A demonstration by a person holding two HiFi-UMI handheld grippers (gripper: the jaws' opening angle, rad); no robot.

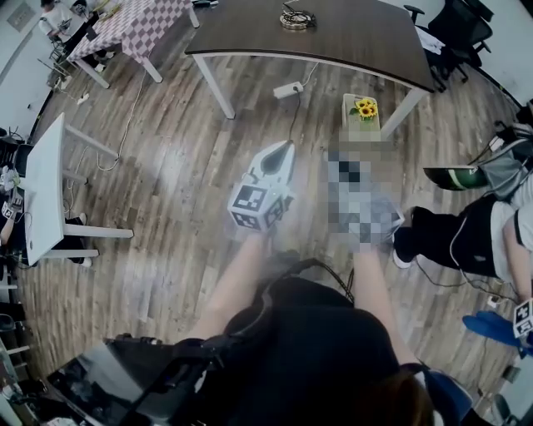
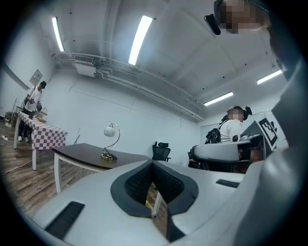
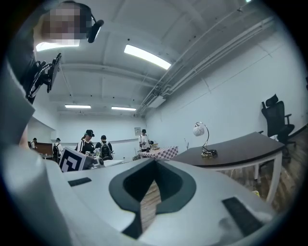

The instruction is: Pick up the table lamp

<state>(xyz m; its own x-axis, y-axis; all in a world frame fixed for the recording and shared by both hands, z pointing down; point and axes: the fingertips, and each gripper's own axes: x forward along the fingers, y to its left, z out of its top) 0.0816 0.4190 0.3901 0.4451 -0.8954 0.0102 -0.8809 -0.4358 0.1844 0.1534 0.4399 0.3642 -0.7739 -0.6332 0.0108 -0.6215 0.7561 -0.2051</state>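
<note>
both claws closed and empty. left claw: jaws pressed together, nothing between them, held level over the wood floor. right claw: same, jaws together, level, mostly behind a mosaic patch in the head view. table lamp stands upright on the dark bench ahead, well apart from both claws. globe shade on arched stem, round base. sunflowers and power strip on the floor by the bench legs.

An open office or lab; dark desk, swivel chair, ceiling strip lights.
</note>
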